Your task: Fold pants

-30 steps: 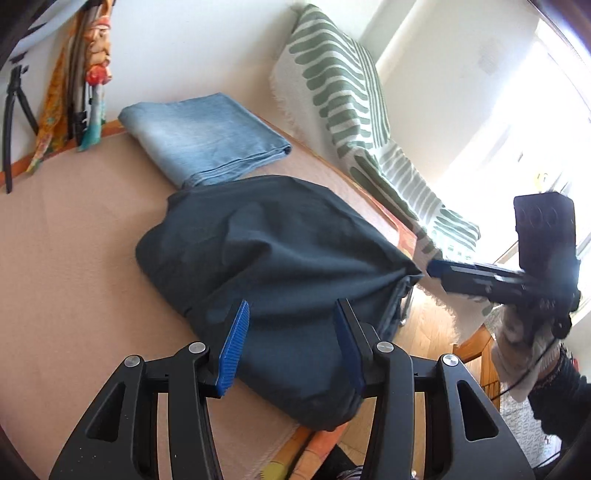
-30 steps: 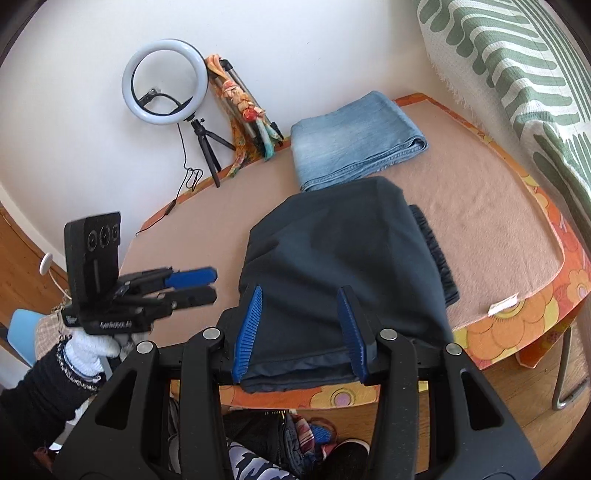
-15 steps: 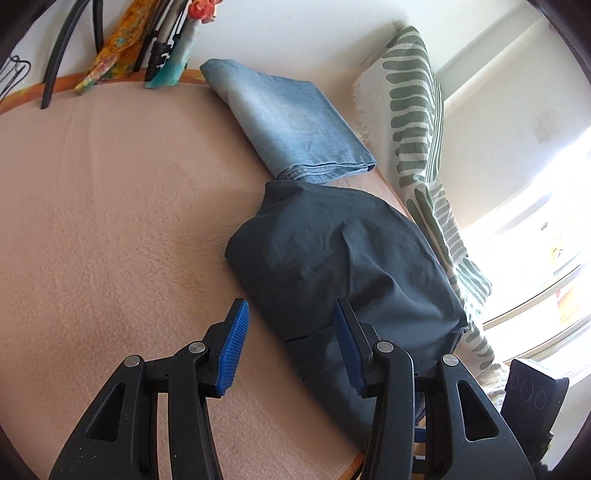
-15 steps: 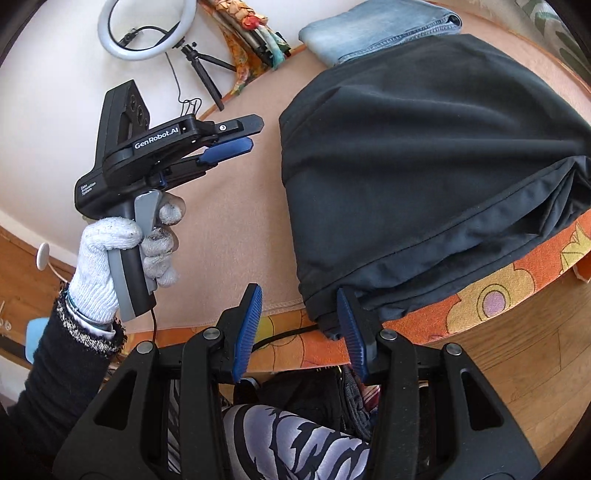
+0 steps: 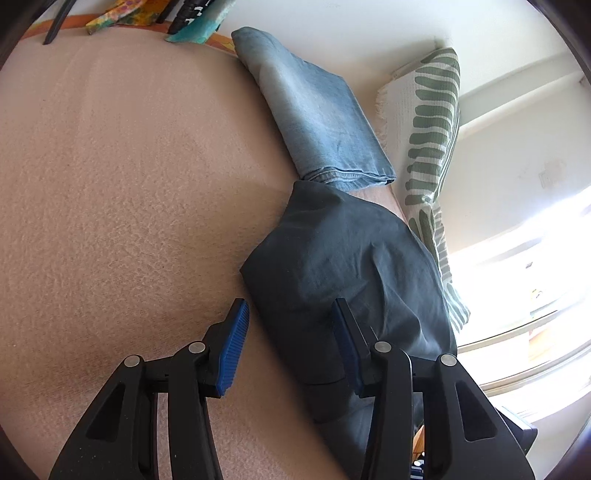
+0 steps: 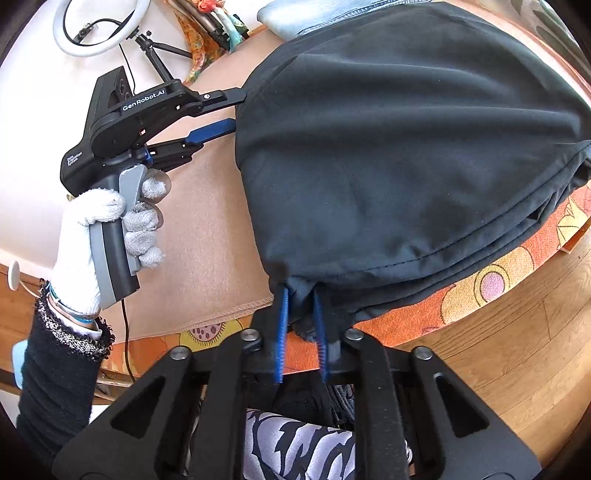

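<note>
Dark pants point(image 6: 399, 147) lie bunched on the tan table cover, hanging over the near edge; they also show in the left wrist view point(image 5: 343, 280). My right gripper point(image 6: 301, 295) is shut on the pants' near corner at the table edge. My left gripper point(image 5: 290, 314) is open, low over the table, with the pants' left edge between its fingers; it also shows in the right wrist view point(image 6: 231, 114), its tips at the pants' far left edge.
Folded blue jeans point(image 5: 317, 114) lie beyond the dark pants. A green-striped cloth point(image 5: 428, 122) hangs at the right. A ring light on a tripod point(image 6: 99, 33) and colourful items stand by the wall. The table's flowered orange rim point(image 6: 480, 288) borders wooden floor.
My right gripper moved in and closed on the pants' near corner. My left gripper moved closer and lower to the pants' left edge, still open.
</note>
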`<state>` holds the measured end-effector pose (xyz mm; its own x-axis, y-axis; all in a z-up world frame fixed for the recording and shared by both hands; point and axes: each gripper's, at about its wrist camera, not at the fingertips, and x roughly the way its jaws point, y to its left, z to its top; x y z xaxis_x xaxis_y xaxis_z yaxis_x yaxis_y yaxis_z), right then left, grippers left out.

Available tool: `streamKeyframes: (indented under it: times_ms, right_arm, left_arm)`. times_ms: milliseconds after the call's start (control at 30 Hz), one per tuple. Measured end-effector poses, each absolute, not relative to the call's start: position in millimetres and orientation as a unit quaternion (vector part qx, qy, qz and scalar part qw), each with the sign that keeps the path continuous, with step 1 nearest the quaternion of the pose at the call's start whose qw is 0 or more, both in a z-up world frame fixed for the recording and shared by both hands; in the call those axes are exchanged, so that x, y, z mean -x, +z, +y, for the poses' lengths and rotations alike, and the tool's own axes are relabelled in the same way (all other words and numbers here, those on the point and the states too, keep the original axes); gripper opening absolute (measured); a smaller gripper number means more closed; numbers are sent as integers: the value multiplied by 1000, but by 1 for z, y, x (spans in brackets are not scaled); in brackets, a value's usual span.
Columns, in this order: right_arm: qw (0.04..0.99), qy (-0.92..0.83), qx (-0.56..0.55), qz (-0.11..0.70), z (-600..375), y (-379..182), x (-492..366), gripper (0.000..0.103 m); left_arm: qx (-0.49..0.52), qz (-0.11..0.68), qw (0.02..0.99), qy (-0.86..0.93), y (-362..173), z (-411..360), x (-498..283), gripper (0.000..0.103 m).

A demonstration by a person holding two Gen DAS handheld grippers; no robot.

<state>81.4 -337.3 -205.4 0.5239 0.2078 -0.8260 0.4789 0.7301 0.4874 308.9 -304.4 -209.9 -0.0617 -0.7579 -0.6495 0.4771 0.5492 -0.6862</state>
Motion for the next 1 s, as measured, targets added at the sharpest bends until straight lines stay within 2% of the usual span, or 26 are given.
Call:
streamKeyframes:
  times_ms: [67, 100, 133, 467, 567, 600, 700, 733, 767, 800, 833, 1000]
  right_arm:
    - [793, -75, -377, 473, -341, -207, -77, 7]
    - [795, -72, -377, 470, -341, -206, -75, 7]
    - [797, -69, -374, 469, -339, -204, -72, 6]
    - [816, -31, -331, 473, -318, -173, -56, 4]
    - [817, -38, -338, 465, -320, -171, -46, 4]
    - [818, -41, -341, 461, -322, -172, -44, 4]
    - [815, -38, -352, 458, -325, -178, -43, 4]
    - [815, -36, -350, 461, -323, -181, -48, 4]
    - [816, -35, -344, 463, -321, -181, -49, 4]
    - [817, -33, -340, 464, -321, -181, -51, 4]
    - [818, -30, -339, 464, -322, -180, -52, 4]
    - [818, -28, -343, 461, -325, -180, -51, 4]
  left_arm:
    - [137, 562, 676, -456, -211, -302, -311, 35]
    - [140, 557, 680, -455, -211, -301, -312, 15]
    - [138, 552, 686, -453, -209, -301, -312, 5]
    - [119, 498, 723, -464, -176, -307, -312, 0]
    - [115, 506, 715, -469, -176, -305, -312, 0]
    - [112, 511, 713, -467, -177, -303, -310, 0]
    - [121, 540, 703, -447, -186, -294, -310, 16]
    - [134, 548, 694, -448, -190, -290, -311, 27]
    - [142, 555, 690, -442, -193, -286, -311, 33]
    - [145, 563, 690, -430, -196, -284, -313, 46]
    - [149, 571, 690, -419, -199, -284, -314, 49]
    - [194, 583, 666, -424, -216, -289, -316, 49]
